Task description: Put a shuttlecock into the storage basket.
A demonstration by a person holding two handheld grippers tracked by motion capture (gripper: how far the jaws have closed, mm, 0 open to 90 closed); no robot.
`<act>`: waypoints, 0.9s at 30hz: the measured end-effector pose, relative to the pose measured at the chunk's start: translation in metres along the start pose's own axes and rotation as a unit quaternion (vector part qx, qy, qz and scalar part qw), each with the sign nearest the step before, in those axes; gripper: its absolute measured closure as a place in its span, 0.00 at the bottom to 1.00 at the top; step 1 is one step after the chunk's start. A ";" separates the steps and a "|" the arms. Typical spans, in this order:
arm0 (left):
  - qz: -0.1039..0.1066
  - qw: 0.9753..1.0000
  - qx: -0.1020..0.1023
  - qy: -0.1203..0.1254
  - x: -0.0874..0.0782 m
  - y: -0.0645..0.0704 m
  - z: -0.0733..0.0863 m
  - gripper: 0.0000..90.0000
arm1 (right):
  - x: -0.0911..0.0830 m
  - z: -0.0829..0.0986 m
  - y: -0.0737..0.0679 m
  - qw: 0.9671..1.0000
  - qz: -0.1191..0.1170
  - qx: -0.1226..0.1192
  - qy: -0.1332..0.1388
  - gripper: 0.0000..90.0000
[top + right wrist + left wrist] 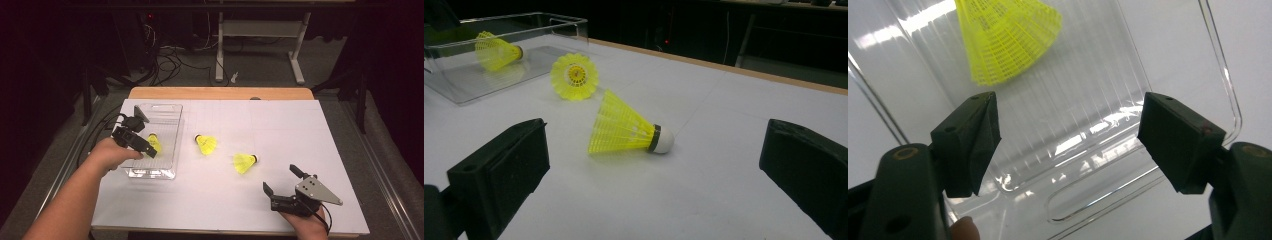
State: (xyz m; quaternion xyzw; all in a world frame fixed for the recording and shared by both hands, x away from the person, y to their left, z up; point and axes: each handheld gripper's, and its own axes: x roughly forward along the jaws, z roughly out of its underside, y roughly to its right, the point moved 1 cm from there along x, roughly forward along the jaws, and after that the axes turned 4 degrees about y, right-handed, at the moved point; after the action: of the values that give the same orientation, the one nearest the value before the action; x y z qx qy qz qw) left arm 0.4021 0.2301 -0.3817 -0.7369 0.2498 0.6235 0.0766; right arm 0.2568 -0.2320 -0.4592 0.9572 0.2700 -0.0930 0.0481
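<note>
Fingers (pixel 973 145) of the left gripper (pixel 136 141) gape apart and empty over the clear plastic bin (pixel 170 112) at left of frame, where one yellow shuttlecock (pixel 154 143) lies, seemingly just dropped. At lower right, the right gripper (pixel 281 181) waits with fingers (pixel 499 175) spread wide, aimed at the nearest shuttlecock (pixel 244 162) on the white tabletop (pixel 280 125); another shuttlecock (pixel 206 144) lies mid-frame, near the bin.

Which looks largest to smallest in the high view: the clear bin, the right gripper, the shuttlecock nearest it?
1. Clear bin, plainly largest.
2. Right gripper, though it sits nearer the camera, which flatters it.
3. Shuttlecock nearest it, smallest.
</note>
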 end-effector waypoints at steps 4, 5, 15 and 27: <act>-0.001 1.000 0.003 -0.002 0.002 0.003 0.002 0.23 | 0.000 0.000 0.000 1.000 0.000 0.000 -0.001 0.00; -0.001 1.000 0.003 -0.001 0.003 0.004 0.003 0.22 | 0.000 0.000 0.000 1.000 0.000 0.000 0.000 0.00; 0.011 1.000 0.016 -0.007 0.004 0.014 0.007 0.08 | 0.002 0.002 0.000 1.000 0.000 0.001 -0.004 0.00; 0.011 1.000 0.018 -0.011 0.005 0.018 0.009 0.01 | 0.004 0.003 -0.001 1.000 0.000 0.002 -0.009 0.00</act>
State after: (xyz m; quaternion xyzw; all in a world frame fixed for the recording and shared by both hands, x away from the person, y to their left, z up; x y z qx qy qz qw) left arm 0.3859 0.2169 -0.3849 -0.7255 0.2681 0.6281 0.0858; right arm 0.2588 -0.2293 -0.4630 0.9564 0.2692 -0.1024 0.0490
